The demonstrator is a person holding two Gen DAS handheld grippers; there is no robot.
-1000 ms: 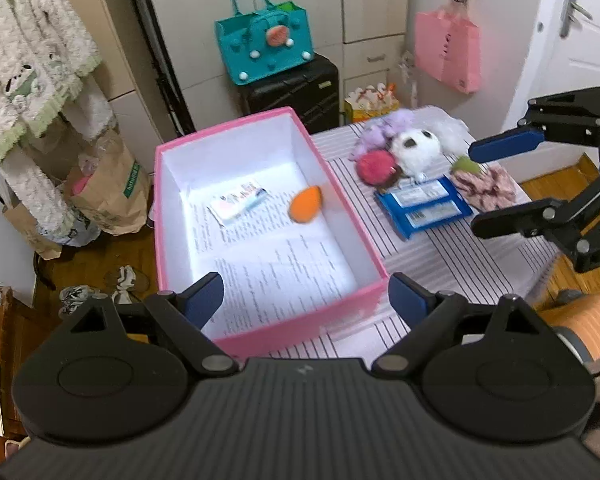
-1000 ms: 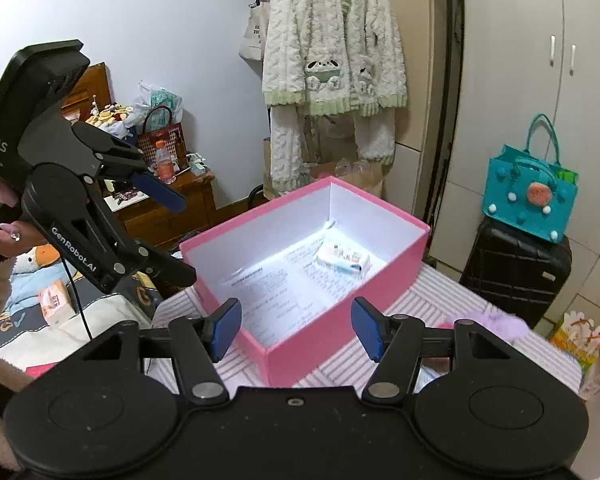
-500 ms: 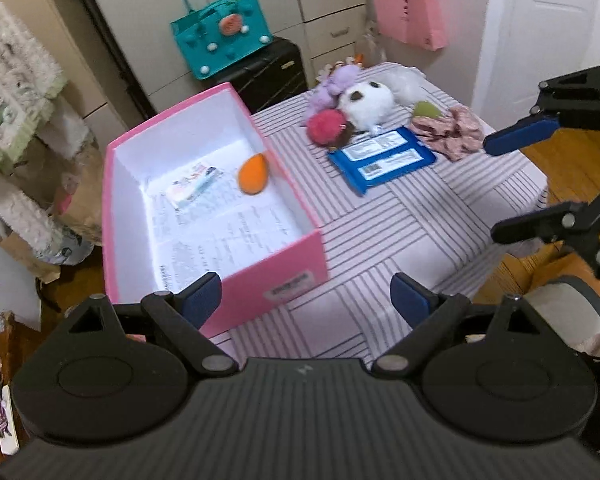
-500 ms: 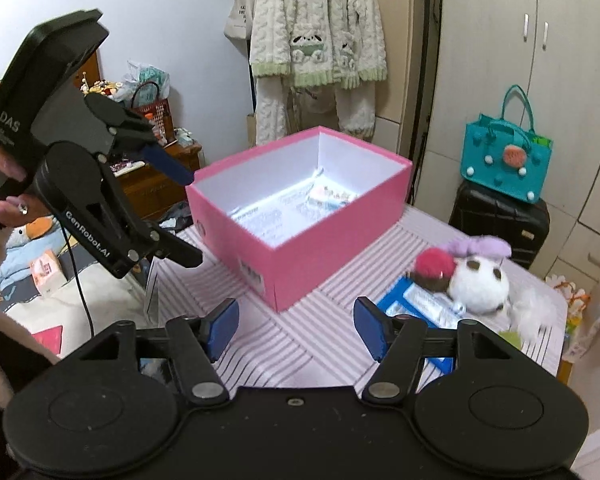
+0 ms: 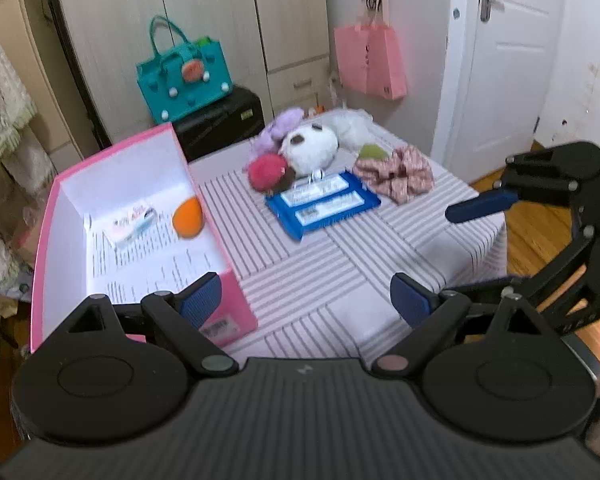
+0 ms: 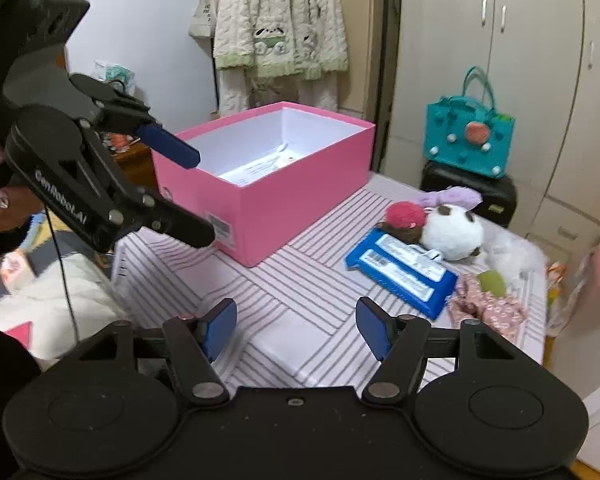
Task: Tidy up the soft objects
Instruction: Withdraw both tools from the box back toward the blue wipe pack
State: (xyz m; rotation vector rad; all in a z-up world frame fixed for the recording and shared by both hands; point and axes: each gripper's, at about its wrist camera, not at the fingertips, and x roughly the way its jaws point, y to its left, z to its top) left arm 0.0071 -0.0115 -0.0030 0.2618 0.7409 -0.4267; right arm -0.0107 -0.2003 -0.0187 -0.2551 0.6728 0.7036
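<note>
Pink box (image 5: 236, 304) awaits; your left claw (image 5: 306, 296) and right claw (image 6: 296, 326), which has just been opening, gape empty, so reach next for the plush toys (image 5: 310, 148).

We see a striped-cloth bench (image 5: 308, 264) bearing an open pink cardboard box (image 5: 236, 300), a blue wipes pack (image 5: 324, 204), plush toys (image 5: 312, 148) and a floral scrunchie (image 5: 400, 172).

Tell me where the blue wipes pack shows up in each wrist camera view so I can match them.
Left wrist: blue wipes pack lies centre, slightly above the middle, right of the pink box.
Right wrist: pack lies right of centre, right of the box.
Shared landmark: the white panda plush just beyond it.
</note>
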